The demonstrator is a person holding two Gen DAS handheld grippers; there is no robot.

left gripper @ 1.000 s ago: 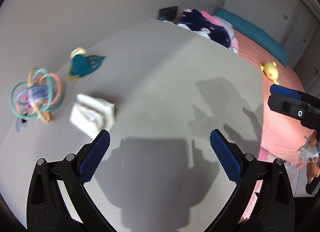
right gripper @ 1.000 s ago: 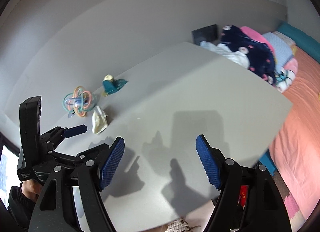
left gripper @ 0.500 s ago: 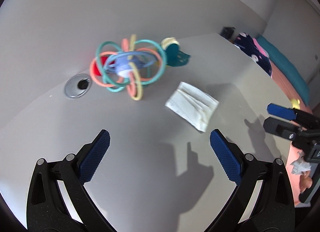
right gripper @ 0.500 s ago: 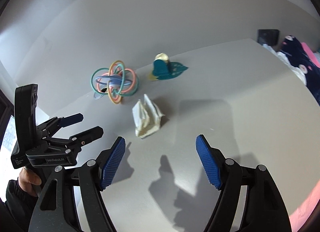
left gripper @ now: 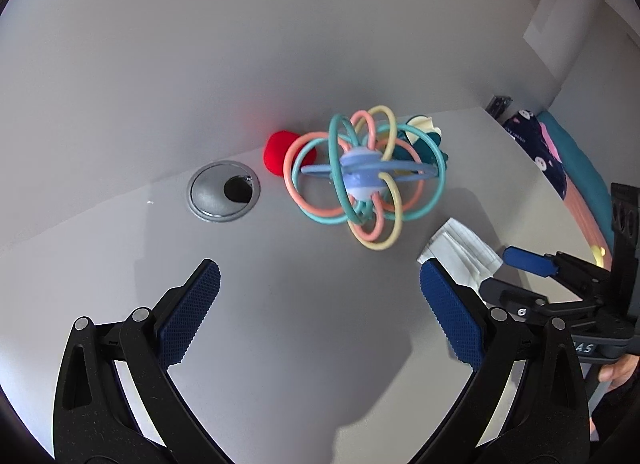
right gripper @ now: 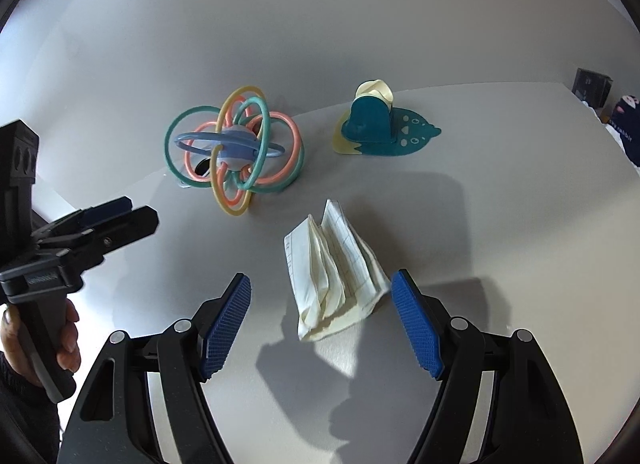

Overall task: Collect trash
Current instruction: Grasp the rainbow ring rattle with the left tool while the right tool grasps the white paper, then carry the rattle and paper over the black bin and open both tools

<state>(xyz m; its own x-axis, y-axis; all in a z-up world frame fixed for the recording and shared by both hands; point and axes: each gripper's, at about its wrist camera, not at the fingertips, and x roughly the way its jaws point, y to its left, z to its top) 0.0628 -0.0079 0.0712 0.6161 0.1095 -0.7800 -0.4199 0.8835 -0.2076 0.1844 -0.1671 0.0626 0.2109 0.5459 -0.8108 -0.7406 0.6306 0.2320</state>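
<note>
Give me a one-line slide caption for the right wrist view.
Open right gripper poised around folded paper scrap on the grey table, ring toy and teal toy behind.

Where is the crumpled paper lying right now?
In the right wrist view the crumpled paper lies on the grey table, between the open right gripper fingers, just in front of the ring toy.

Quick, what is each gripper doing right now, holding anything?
Left gripper: open, holding nothing.
Right gripper: open, holding nothing; the crumpled paper lies between its fingers.
</note>
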